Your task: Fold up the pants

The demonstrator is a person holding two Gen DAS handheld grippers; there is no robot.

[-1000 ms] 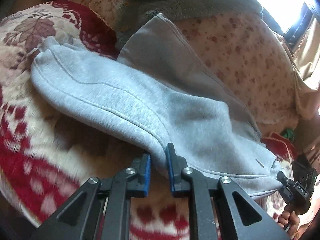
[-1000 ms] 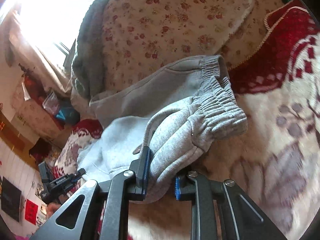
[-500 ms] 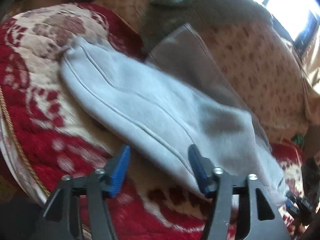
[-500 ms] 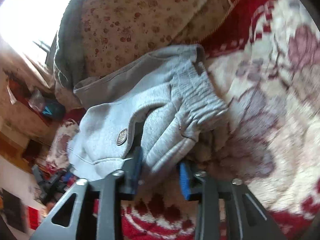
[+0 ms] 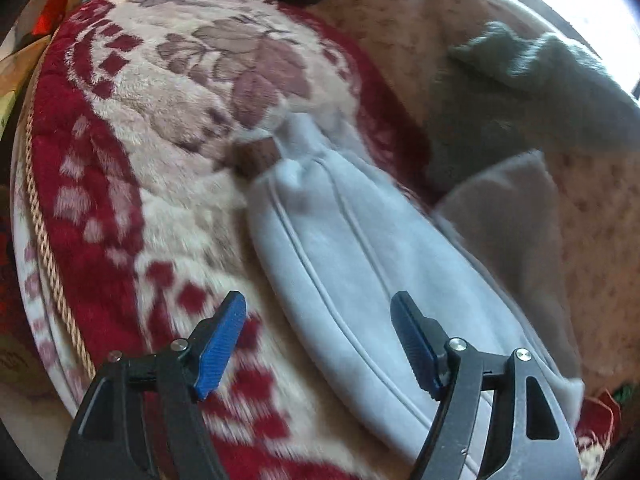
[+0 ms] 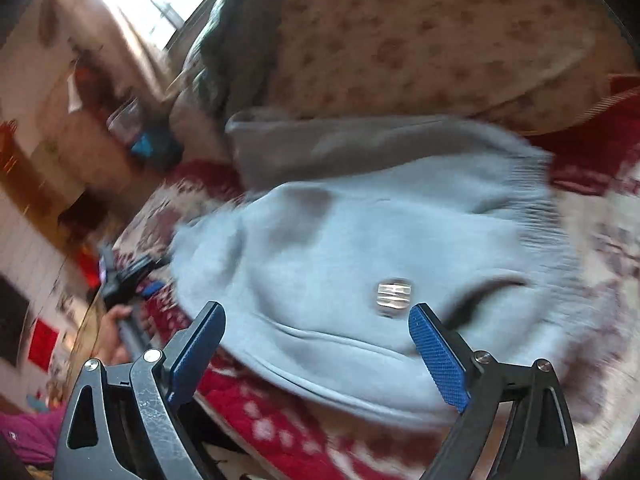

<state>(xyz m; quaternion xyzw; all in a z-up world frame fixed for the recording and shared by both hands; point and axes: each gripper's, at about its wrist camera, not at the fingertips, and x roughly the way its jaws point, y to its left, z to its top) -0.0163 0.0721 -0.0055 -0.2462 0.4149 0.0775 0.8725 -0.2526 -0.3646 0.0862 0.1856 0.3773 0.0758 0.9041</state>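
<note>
— Two jaws spread wide on my left hand-held gripper (image 5: 316, 344), gripping nothing; the pants (image 5: 360, 280) lie folded lengthwise on the red blanket (image 5: 100, 200) of the bed.

— And the right one?

— My right hand-held gripper (image 6: 316, 352) is spread too, empty, above the waistband (image 6: 532, 216). Risk as I see it: that plush blanket drags, so one layer slips and the fold skews.

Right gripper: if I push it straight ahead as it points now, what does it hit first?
Most likely the light grey fleece pants, near the small metal logo badge. The right gripper has its jaws open just short of the fabric; motion blur leaves depth uncertain.
</note>
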